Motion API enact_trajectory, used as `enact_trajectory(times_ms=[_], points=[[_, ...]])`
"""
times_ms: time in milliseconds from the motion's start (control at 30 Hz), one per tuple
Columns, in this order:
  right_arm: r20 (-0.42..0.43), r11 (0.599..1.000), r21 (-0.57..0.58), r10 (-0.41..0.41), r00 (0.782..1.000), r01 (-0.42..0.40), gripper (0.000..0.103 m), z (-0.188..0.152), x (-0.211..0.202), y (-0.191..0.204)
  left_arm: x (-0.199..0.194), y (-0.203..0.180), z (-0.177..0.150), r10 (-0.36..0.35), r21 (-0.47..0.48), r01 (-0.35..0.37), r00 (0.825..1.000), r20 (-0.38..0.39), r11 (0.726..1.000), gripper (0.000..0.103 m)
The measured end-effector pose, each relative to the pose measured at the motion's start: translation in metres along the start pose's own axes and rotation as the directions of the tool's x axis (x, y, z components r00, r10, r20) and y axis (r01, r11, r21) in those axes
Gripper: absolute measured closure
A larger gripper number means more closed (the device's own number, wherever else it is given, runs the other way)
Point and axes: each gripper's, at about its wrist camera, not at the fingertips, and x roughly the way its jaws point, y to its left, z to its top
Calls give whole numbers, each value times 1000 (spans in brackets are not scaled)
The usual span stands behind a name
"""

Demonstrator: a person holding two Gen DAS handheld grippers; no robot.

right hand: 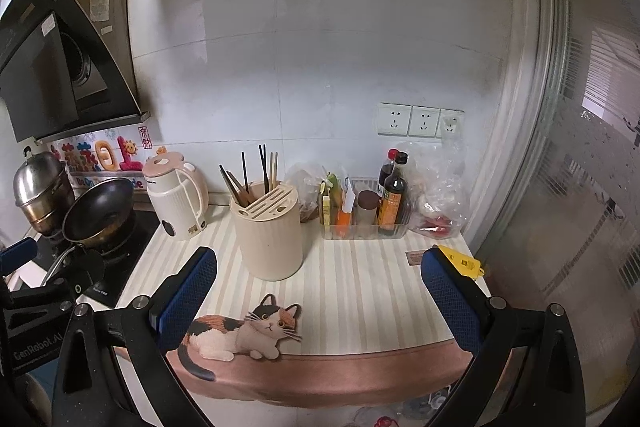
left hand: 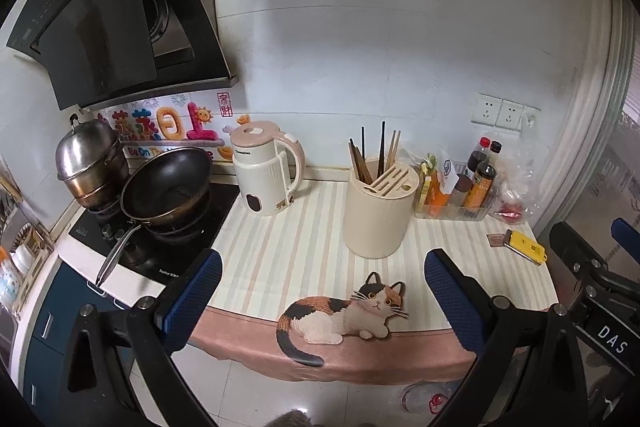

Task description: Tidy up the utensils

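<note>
A cream cylindrical utensil holder [left hand: 378, 213] [right hand: 270, 231] stands on the striped counter mat, with several wooden and black chopsticks [left hand: 370, 155] [right hand: 256, 173] upright in its left slot. My left gripper [left hand: 322, 283] hangs open in front of the counter edge, short of the holder, with nothing between its blue-padded fingers. My right gripper [right hand: 318, 283] is open too, held off the counter's front edge and empty. The right gripper also shows at the right edge of the left wrist view [left hand: 592, 263].
A cream kettle [left hand: 266, 169] stands left of the holder, beside a stove with a wok [left hand: 166, 183] and a steel pot [left hand: 90, 163]. A clear tray of sauce bottles [left hand: 456, 193] sits at the back right. A yellow tool [left hand: 526, 247] lies near the right edge.
</note>
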Motion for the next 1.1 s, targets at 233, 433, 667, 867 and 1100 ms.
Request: enact_trajectory(times_ms=[233, 433, 667, 867, 1100], points=[[-15, 1000, -1, 11, 1000, -11, 0, 1, 10, 0, 3, 0, 3, 14, 1, -14, 1000, -2, 1000, 0], [-33, 1000, -2, 18, 999, -18, 0, 0, 20, 2, 11, 0, 4, 25, 1, -25, 1000, -13, 1000, 0], [-43, 1000, -10, 12, 999, -13, 0, 1, 27, 5, 17, 1, 2, 28, 1, -27, 999, -26, 1000, 0], [-64, 1000, -11, 10, 998, -11, 0, -1, 36, 4, 24, 1, 0, 31, 1, -31, 998, -46, 1000, 0], [-78, 1000, -23, 15, 997, -17, 0, -2, 40, 5, 27, 1, -1, 33, -1, -33, 998, -54, 999, 0]])
